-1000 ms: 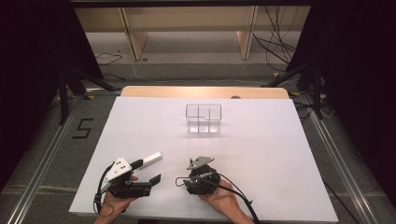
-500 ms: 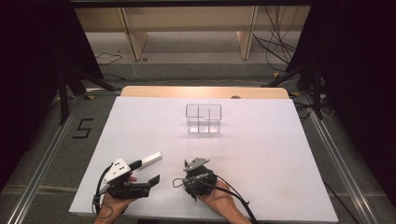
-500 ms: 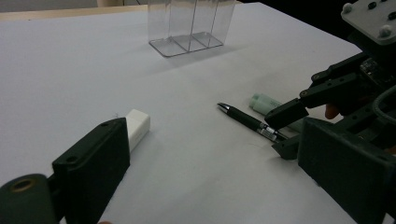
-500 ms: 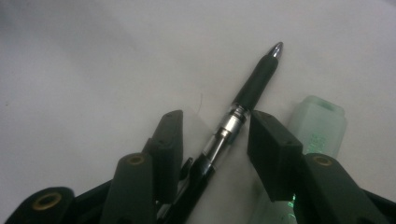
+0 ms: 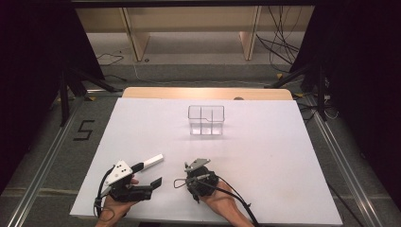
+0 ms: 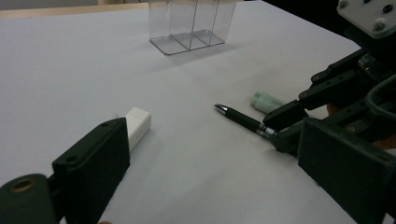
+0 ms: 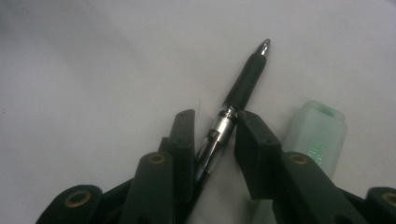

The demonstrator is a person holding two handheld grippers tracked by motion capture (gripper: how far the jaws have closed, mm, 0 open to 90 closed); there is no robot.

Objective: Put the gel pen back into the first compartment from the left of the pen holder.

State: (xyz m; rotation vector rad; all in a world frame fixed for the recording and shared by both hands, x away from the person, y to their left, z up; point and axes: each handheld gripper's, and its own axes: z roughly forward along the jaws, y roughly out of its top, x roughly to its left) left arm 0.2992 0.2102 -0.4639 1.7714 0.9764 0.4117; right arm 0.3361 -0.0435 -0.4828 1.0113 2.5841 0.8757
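White tabletop [image 5: 265, 156] lay before you; your right gripper [image 7: 212, 135] straddled the pen [image 7: 236, 100], jaws just closing, narrow yet not clamped, its long axis running straight ahead between them.

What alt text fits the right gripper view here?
The right tool's black jaws have just been closing around a pen lying on the white table, one jaw at each side of its silver middle. A pale green cap-like thing lies just beside the pen.
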